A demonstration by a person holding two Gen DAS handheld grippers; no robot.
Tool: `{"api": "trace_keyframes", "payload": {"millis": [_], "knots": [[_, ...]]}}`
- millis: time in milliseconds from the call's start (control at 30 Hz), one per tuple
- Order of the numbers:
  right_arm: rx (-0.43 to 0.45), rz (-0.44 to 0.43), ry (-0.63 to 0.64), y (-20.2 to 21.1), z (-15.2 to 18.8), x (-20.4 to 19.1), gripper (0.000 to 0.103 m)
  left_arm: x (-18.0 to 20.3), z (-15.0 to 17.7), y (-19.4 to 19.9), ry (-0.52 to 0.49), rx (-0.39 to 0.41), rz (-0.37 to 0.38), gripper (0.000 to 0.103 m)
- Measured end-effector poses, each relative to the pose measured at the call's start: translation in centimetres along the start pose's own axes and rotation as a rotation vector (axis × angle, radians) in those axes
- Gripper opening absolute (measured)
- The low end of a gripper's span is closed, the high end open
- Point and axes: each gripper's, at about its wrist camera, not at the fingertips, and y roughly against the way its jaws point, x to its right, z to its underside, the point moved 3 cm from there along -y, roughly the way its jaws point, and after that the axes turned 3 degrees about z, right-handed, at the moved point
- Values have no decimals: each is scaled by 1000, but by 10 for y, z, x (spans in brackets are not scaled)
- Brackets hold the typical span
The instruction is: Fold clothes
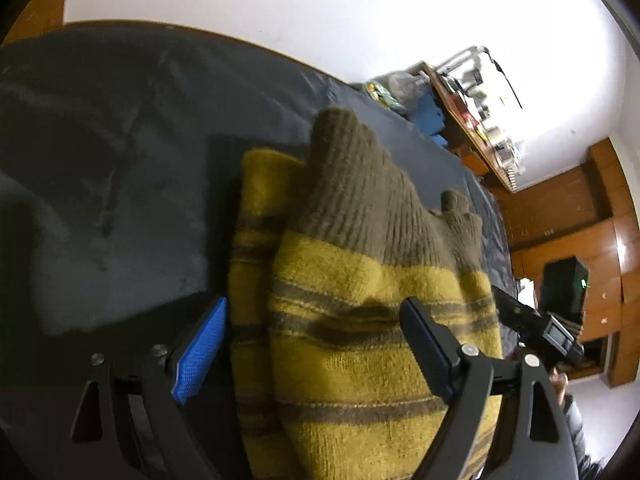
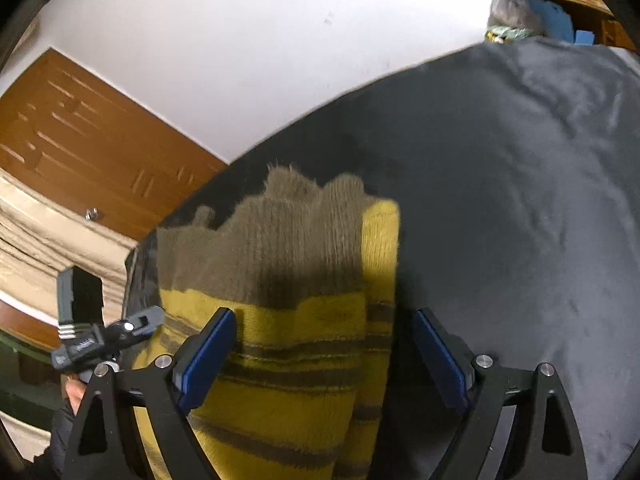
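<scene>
A folded knit sweater, yellow with brown stripes and a brown ribbed hem, lies on the dark grey bed sheet. My left gripper hovers over its near part, open. Its blue pad is at the sweater's left edge and the other finger is above the knit. In the right wrist view the same sweater runs up between the fingers of my right gripper, which stands open. One of its blue pads is over the yellow knit, the other over the sheet. Each gripper shows at the edge of the other's view: right gripper, left gripper.
A white wall runs behind the bed. A cluttered wooden desk and blue items stand past the bed's far end, with wooden cabinets beside them. A wooden door and cream bedding lie off the bed's other side.
</scene>
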Motion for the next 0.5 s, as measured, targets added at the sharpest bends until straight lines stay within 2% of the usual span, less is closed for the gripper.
{"api": "trace_keyframes", "payload": {"millis": [67,167,200,233,267,300,333,367,433,500], "knots": [[-8,-14,32,-5,3,-7,93,11,-2,-12,-55,-10,-19,89],[-14,0,91,-13,3,-16,92,17,-4,-21,-56,5,-6,87],[-18,8,111,-15,4,-19,91,18,-5,-23,-50,8,-6,85],[-22,18,132,-18,5,-22,87,18,-6,-25,-43,6,-4,78],[-26,19,146,-20,5,-25,75,19,-7,-28,-37,2,-3,66],[-29,-2,144,-20,5,-26,63,19,-5,-29,-32,-9,7,59],[-27,-34,131,-21,6,-26,56,19,-5,-33,-17,-30,26,48],[-25,-61,118,-22,8,-26,48,22,-4,-34,-10,-35,25,45],[-13,-91,86,-22,11,-23,42,26,-2,-32,-5,-37,16,41],[8,-103,53,-19,13,-21,30,32,2,-26,-8,-34,3,38]]}}
